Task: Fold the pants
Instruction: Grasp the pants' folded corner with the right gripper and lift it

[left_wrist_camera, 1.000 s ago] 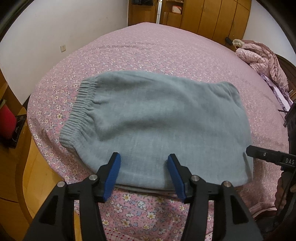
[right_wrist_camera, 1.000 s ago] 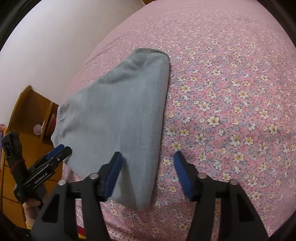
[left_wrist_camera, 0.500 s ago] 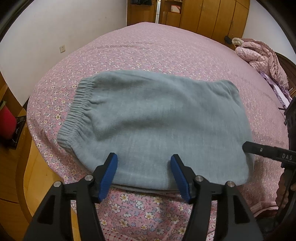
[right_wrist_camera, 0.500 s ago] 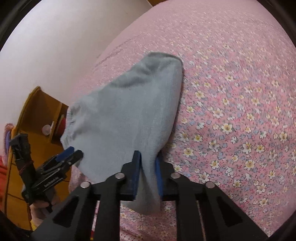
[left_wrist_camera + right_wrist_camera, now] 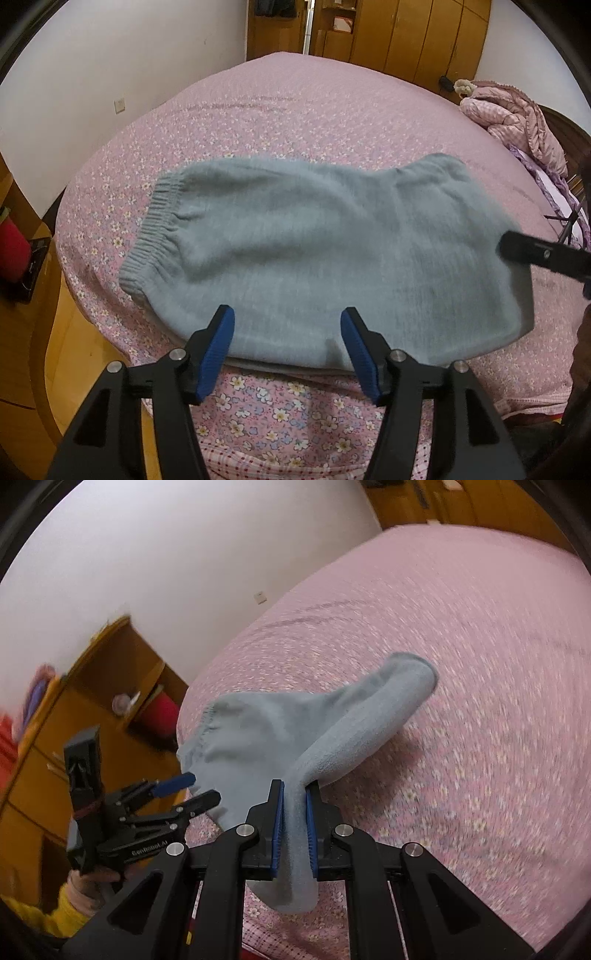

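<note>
**A:** Where are the pants (image 5: 332, 251) being kept at this point?

**B:** They are being laid across the near part of the bed (image 5: 295, 110), already doubled, with the waistband (image 5: 155, 229) turned toward the left side. Most of the cloth is being carried by the bed; only the right-hand end is being raised clear of it.

**A:** How is the right gripper (image 5: 294, 823) being used?

**B:** Its blue pads (image 5: 276, 830) are being pressed together on the near right corner of the pants. The corner is being pinched, with a short tail hanging below the jaws, so that the end can probably be carried over toward the waistband as the next fold.

**A:** And the left gripper (image 5: 288, 347)?

**B:** It is being held with its jaws spread wide, nothing between them, just at the near edge of the pants. It is being kept low and close to the hem, apparently so that the edge can be seized or steadied while the other end is being lifted.

**A:** What is being risked?

**B:** The layers are being gripped together at one corner only, so it is being judged that the lower layer may slip or the fold may go askew
</note>
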A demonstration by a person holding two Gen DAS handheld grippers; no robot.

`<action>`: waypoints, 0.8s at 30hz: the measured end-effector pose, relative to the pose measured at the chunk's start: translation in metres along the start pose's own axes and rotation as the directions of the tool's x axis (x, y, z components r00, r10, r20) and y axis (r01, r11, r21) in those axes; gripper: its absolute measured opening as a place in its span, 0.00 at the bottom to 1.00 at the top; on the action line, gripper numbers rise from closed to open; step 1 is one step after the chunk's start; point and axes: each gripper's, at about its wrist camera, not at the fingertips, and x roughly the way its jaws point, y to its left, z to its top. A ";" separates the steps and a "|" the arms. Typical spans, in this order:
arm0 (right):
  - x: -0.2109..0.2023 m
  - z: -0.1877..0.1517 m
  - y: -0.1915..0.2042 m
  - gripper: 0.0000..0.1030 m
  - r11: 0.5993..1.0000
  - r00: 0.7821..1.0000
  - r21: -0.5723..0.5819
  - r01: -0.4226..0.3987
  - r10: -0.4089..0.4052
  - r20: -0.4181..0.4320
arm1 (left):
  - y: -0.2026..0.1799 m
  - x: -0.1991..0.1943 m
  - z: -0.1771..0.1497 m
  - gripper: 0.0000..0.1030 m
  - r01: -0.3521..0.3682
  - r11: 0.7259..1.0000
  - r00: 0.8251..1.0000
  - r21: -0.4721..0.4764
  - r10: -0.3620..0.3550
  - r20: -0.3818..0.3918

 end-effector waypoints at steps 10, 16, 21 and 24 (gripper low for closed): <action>0.012 0.033 0.039 0.11 0.990 0.995 -0.106 -0.097 0.093 -0.037 | 0.023 -0.022 0.012 0.61 -0.042 0.999 0.997 -0.034 0.044 0.058; 0.039 0.051 0.071 0.11 0.971 0.975 -0.108 -0.214 0.204 -0.092 | 0.041 -0.031 0.018 0.61 -0.067 0.995 0.994 -0.073 0.073 0.085; 0.070 0.057 0.102 0.11 0.957 0.962 -0.151 -0.249 0.226 -0.150 | 0.059 -0.033 0.020 0.61 -0.084 0.991 0.991 -0.101 0.094 0.093; 0.098 0.061 0.118 0.11 0.952 0.956 -0.164 -0.259 0.228 -0.185 | 0.069 -0.033 0.019 0.61 -0.091 0.988 0.990 -0.121 0.103 0.095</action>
